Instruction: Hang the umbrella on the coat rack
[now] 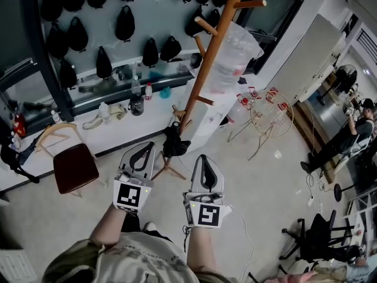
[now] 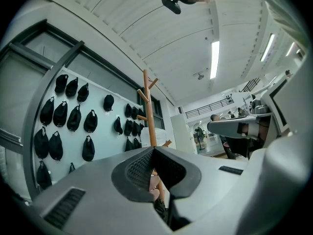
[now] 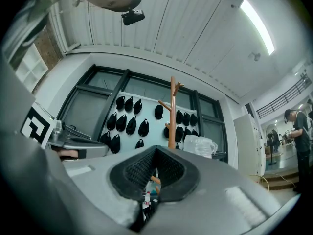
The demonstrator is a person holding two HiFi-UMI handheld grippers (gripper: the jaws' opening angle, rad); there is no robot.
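The wooden coat rack (image 1: 207,63) stands on the floor in front of a white counter (image 1: 118,128) and leans up across the head view. The black umbrella (image 1: 175,142), folded, sits against the lowest part of the rack's pole, just under a short low peg and just above the rack's feet. Whether it hangs from that peg cannot be made out. A clear plastic bag (image 1: 232,55) hangs from an upper peg of the rack.

Both grippers are held side by side on the near side of the rack, apart from it and touching nothing. The left gripper (image 1: 144,150) points toward the rack's feet, just left of the umbrella, and its jaws are pressed together with nothing between them. The right gripper (image 1: 204,163) is just right of the rack's feet, its jaws likewise closed and empty.

A chair with a dark red seat (image 1: 75,167) stands left of the rack. Black caps (image 1: 124,22) hang on the wall behind it.
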